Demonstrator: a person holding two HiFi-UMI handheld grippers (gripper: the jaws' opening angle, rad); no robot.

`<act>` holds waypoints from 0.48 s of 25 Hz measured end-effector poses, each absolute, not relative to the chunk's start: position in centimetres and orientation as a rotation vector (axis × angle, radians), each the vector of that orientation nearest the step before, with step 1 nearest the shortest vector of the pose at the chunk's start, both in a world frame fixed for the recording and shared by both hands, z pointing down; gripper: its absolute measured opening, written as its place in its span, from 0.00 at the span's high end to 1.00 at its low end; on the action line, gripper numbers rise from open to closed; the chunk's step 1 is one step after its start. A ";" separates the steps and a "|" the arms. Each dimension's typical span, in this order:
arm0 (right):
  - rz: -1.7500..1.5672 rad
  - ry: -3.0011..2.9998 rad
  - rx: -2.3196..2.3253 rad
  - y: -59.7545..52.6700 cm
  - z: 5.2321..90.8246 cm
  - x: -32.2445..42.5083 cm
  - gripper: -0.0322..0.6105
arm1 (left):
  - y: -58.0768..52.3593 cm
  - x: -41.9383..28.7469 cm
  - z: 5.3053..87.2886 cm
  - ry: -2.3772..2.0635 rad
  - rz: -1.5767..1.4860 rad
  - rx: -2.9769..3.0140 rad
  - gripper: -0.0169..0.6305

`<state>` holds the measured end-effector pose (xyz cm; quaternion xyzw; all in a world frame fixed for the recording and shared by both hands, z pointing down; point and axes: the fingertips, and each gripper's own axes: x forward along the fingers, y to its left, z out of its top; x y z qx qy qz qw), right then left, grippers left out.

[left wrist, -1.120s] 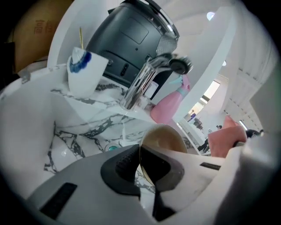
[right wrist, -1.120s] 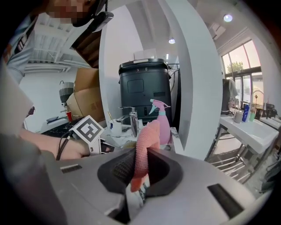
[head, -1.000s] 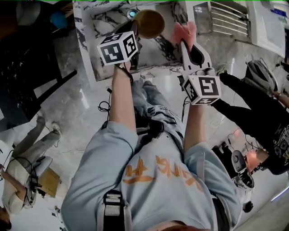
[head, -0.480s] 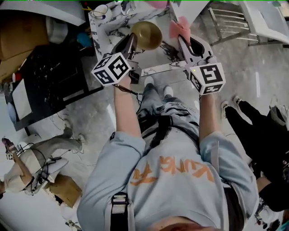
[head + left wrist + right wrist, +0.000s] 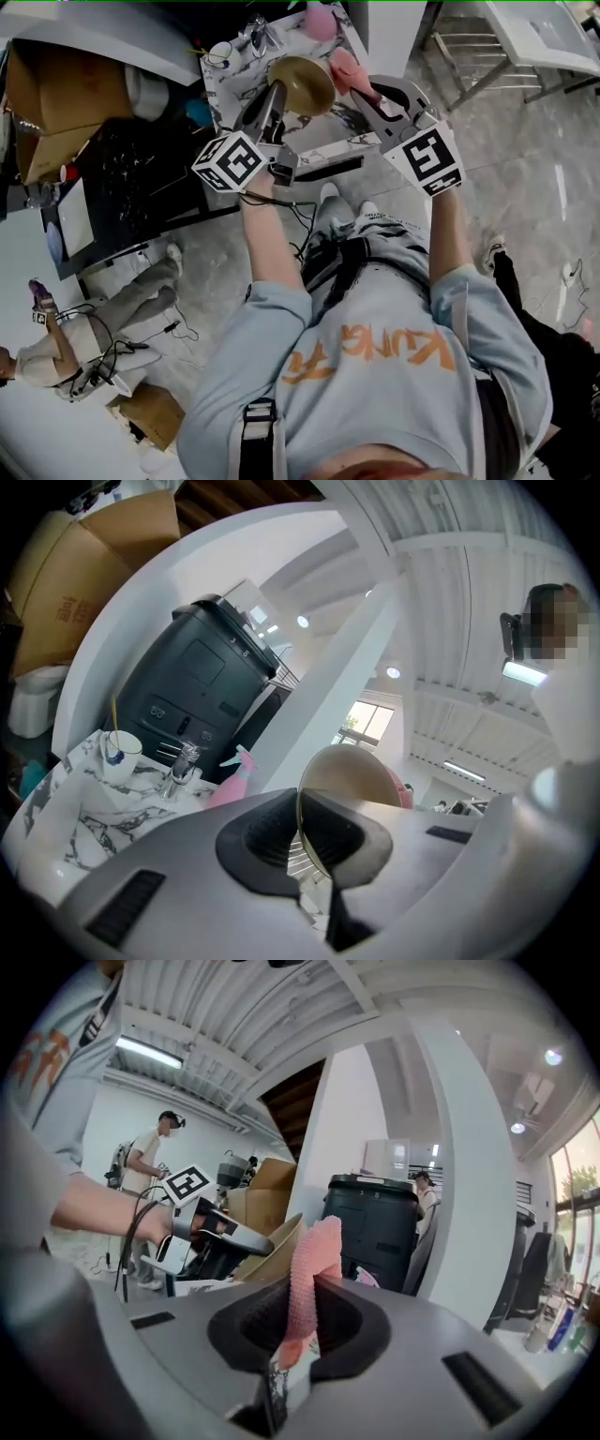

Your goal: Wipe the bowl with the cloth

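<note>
Tan bowl (image 5: 302,82) sits at the top centre of the head view, over the marble bench (image 5: 220,94), its rim pinched by the left hand-held gripper (image 5: 300,832). Just right of it, the right hand-held gripper (image 5: 300,1321) clamps a pink cloth (image 5: 314,1260).
</note>
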<state>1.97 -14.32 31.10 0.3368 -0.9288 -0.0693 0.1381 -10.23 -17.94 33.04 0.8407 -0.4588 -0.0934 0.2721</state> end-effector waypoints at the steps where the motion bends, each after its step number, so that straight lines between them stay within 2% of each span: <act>1: -0.231 -2.685 0.935 -13.8 30.8 1.8 0.87 | -17.7 -9.9 32.7 -1.223 -0.242 2.280 0.92; 12: -0.343 -2.779 0.575 -10.3 29.4 -0.7 0.87 | -15.4 -10.0 31.4 -1.147 -0.128 2.372 0.92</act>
